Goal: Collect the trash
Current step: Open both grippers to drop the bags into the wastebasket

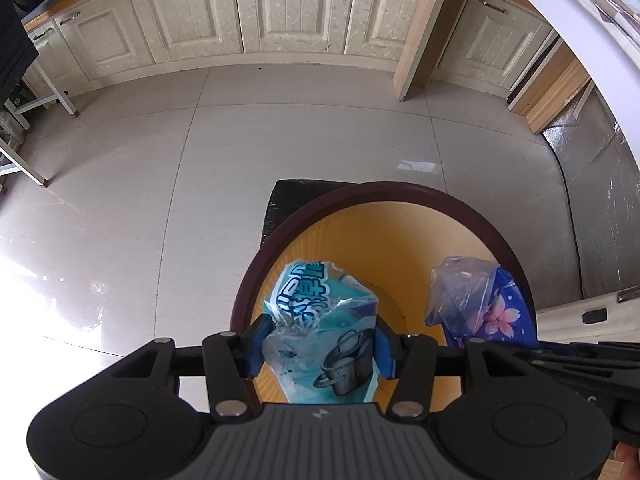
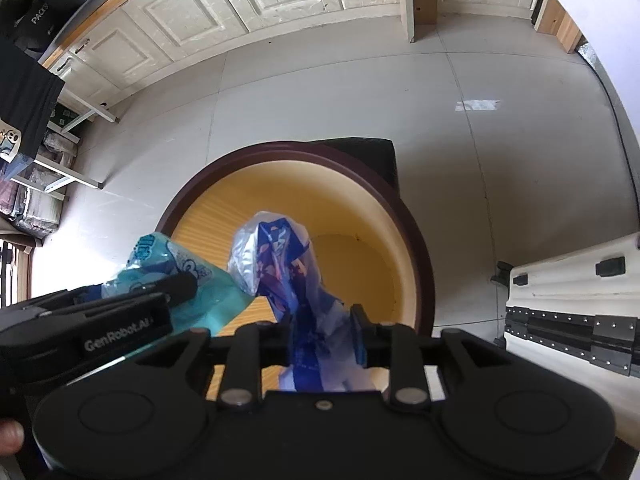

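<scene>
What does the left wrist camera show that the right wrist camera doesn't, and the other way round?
Only the left wrist view: the left tongs head-on, their blue pads pressed on the teal wrapper. Only the right wrist view: the right tongs around the blue flowered bag, plus a white case on the floor at right. Both show the brown-rimmed bin with its yellow inside, both pieces of trash above it, and the cream cabinets behind.

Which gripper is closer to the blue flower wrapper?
Right. The right gripper has the blue flower wrapper between its fingers above the bin; the left gripper holds the teal wrapper beside it.
</scene>
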A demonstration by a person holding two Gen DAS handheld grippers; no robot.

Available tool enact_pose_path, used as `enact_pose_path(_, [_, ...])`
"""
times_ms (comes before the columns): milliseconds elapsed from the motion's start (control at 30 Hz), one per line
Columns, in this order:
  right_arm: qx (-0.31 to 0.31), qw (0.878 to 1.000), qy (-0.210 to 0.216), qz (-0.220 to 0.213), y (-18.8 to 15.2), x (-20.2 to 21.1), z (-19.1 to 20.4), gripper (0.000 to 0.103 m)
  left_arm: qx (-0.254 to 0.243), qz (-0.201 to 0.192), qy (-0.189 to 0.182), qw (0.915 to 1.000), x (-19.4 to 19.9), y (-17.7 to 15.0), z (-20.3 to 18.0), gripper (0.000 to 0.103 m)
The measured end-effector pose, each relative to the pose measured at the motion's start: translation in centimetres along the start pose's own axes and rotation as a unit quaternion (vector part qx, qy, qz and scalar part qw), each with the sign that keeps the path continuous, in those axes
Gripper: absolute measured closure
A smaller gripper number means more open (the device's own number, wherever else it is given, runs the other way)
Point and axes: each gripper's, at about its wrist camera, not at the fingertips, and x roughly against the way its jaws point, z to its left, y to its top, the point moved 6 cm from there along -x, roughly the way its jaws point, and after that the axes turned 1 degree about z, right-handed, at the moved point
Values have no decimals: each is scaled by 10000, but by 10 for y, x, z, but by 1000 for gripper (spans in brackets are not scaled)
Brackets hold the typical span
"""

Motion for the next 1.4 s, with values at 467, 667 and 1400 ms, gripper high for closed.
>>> enact_pose_path(467, [-2,9997,90,-232,1,9,1,52,2,53,92,9999,4,-2,2,37])
enact_pose_path(667, [-48,9992,174,-363,-1,17,0,37,71,23,113,9999,5,-2,4,26])
enact_pose_path(1400, [420,9984,-22,-390,-13,23,5,26,171,20,156,9997,7,-10,12,19])
